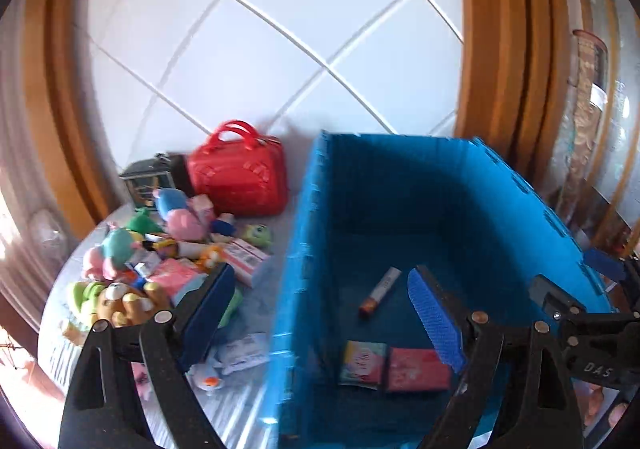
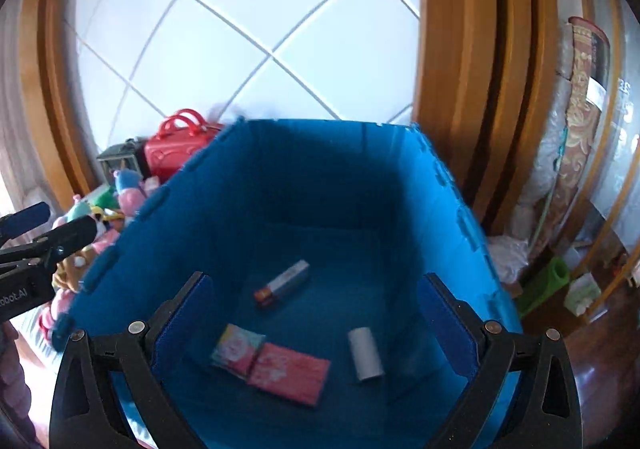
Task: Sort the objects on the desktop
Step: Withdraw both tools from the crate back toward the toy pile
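Observation:
A blue crate (image 1: 304,233) (image 2: 320,127) stands on the table. On its floor lie a white-and-orange tube (image 2: 284,283), a colourful packet (image 2: 236,349), a pink packet (image 2: 290,373) and a white cylinder (image 2: 365,353). My right gripper (image 2: 316,285) hangs open above the crate's inside with nothing between its fingers. My left gripper (image 1: 320,281) is open too, astride and above the crate's left wall, holding nothing. To the left of the crate is a pile of small plush toys and packets (image 1: 160,261).
A red handbag (image 1: 240,177) and a dark box (image 1: 142,177) stand behind the toy pile against the white tiled wall. Wooden frames flank the wall. A rolled carpet (image 2: 580,109) and a green object (image 2: 548,281) are to the crate's right.

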Tool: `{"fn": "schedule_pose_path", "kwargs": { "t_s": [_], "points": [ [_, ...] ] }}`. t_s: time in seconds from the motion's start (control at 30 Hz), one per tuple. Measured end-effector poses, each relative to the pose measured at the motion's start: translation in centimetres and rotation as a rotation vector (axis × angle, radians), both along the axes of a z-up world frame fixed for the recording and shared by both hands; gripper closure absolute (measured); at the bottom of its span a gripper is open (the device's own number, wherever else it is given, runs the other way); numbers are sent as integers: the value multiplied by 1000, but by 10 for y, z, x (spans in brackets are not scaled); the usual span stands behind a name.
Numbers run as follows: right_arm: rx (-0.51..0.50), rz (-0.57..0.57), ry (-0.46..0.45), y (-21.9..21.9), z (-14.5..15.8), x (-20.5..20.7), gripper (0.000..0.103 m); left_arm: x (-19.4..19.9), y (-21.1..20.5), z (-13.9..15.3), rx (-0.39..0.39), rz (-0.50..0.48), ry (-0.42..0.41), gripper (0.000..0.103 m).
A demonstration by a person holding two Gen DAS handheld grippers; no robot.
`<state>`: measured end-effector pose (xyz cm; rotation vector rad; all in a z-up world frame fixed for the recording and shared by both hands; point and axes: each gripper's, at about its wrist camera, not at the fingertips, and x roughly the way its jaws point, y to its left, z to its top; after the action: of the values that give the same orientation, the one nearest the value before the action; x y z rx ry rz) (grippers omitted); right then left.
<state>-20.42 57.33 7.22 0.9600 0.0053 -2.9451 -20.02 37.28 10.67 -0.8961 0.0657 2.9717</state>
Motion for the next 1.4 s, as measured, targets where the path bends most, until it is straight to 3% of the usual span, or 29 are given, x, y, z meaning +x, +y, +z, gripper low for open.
{"fn": "schedule_pose_path", "kwargs": {
  "t_s": [0.23, 0.5, 0.7, 0.8, 0.93, 1.17, 1.4],
  "points": [
    [-9, 119, 71, -74, 17, 11, 0, 30, -96, 5, 46, 140, 68, 14],
    [-55, 239, 98, -203, 15, 19, 0, 63, -259, -15, 51, 301, 92, 14],
    [-57, 257, 51, -306, -13, 22, 0, 86, -383, -57, 25, 337, 40, 14],
    [-70, 252, -26, -346, -41, 20, 0, 87, -429, -81, 8, 343, -17, 14],
    [-52, 222, -144, -376, -81, 18, 0, 85, -468, -114, 35, 323, -102, 14],
    [-25, 166, -243, -392, -124, 14, 0, 82, -493, -163, 98, 280, -180, 14],
    [-46, 191, -314, -399, -162, -3, 0, 69, -507, -209, 107, 343, -282, 14]
  ]
}}
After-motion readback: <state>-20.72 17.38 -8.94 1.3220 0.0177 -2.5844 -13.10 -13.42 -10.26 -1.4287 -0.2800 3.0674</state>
